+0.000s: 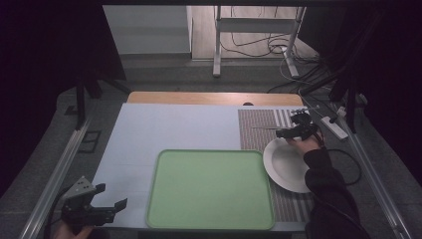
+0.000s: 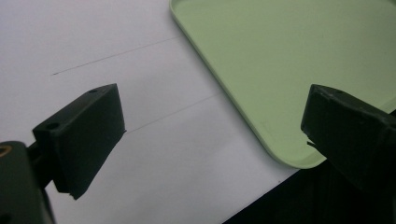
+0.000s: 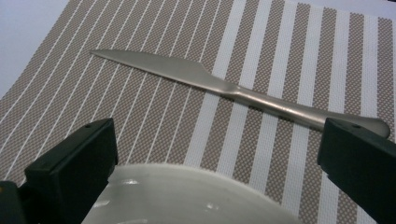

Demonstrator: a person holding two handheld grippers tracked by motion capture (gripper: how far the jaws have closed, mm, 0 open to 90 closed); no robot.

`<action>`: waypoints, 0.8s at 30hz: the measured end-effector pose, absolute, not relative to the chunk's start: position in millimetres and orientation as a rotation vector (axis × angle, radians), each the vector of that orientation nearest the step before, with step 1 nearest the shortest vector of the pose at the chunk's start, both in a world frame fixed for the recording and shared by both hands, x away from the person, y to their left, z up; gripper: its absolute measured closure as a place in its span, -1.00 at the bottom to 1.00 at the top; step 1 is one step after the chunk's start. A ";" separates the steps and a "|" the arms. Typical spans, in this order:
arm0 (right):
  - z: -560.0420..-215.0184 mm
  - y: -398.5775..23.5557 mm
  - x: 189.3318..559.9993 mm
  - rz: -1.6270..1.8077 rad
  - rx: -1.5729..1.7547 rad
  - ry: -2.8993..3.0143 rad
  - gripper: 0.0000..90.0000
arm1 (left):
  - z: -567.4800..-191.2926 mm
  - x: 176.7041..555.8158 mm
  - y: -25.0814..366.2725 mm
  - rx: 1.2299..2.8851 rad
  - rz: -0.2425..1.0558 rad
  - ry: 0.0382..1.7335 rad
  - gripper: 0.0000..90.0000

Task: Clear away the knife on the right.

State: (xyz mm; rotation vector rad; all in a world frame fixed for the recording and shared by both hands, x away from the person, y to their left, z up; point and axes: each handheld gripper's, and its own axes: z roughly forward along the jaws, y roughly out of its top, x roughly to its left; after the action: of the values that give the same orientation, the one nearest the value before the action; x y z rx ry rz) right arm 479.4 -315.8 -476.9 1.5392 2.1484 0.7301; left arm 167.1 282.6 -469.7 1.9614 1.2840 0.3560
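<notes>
Right gripper (image 3: 212, 154): jaws spread wide, nothing between them. It hovers over the far rim of the plate (image 3: 187, 196). The knife (image 3: 233, 88) lies flat on the striped mat (image 3: 289, 46) just beyond the jaw tips, toward 12 o'clock from them, not touched. Blade tip points to about 10 o'clock in the right gripper view, handle end sits near the right-hand jaw at roughly 2 o'clock. The knife lies crosswise to the jaw line, so a short push forward and down would probably bracket the handle.

Left gripper (image 2: 212, 135): jaws also spread, empty, hanging over the white table (image 2: 93, 46) off the near-left corner of the green tray (image 2: 289, 70). Tray corner is at about 1 o'clock from the jaws, close but apart.

In the high view the right gripper (image 1: 297, 127) is at the table's 2 o'clock, the left gripper (image 1: 107, 199) at 7 o'clock, well apart. The knife (image 1: 268, 128) there is only a thin sliver, so its exact gap to the jaws is hard to judge.

Progress: early. Nothing grasped, tray bare, plate bare as far as it shows. Likely step in hand is the reach for the knife; grasp, lift and placing are all left.
</notes>
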 end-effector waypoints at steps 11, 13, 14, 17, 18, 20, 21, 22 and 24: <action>-476.6 -314.6 496.1 0.708 1.510 2.146 -0.86 | -469.7 167.1 282.8 1.962 0.355 1.283 -0.87; -476.6 -315.9 499.1 0.703 1.505 2.151 -0.76 | -469.7 167.1 282.9 1.961 0.355 1.283 -0.87; -476.8 -316.7 500.6 0.702 1.504 2.152 -0.67 | -469.7 167.1 282.9 1.961 0.355 1.283 -0.87; -476.6 -320.0 504.4 0.704 1.495 2.150 -0.39 | -469.7 167.2 282.9 1.962 0.354 1.283 -0.87; -476.5 -321.0 505.5 0.702 1.495 2.153 -0.25 | -469.8 167.2 282.9 1.962 0.354 1.283 -0.87; -476.7 -323.2 508.2 0.709 1.506 2.163 -0.05 | -469.8 167.2 282.8 1.962 0.355 1.283 -0.87; -476.9 -324.2 509.4 0.707 1.510 2.169 0.07 | -469.7 167.2 282.8 1.962 0.355 1.283 -0.87; -477.1 -325.2 510.7 0.707 1.511 2.177 0.18 | -469.7 167.2 282.8 1.962 0.355 1.283 -0.87; -477.5 -326.9 513.0 0.698 1.506 2.188 0.34 | -469.8 167.2 282.8 1.962 0.354 1.283 -0.87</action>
State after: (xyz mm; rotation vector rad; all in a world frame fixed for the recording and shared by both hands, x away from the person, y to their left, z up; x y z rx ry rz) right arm 513.0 -326.9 -477.5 1.5055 2.1884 0.6980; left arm 167.2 282.8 -469.8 1.9625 1.2830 0.3544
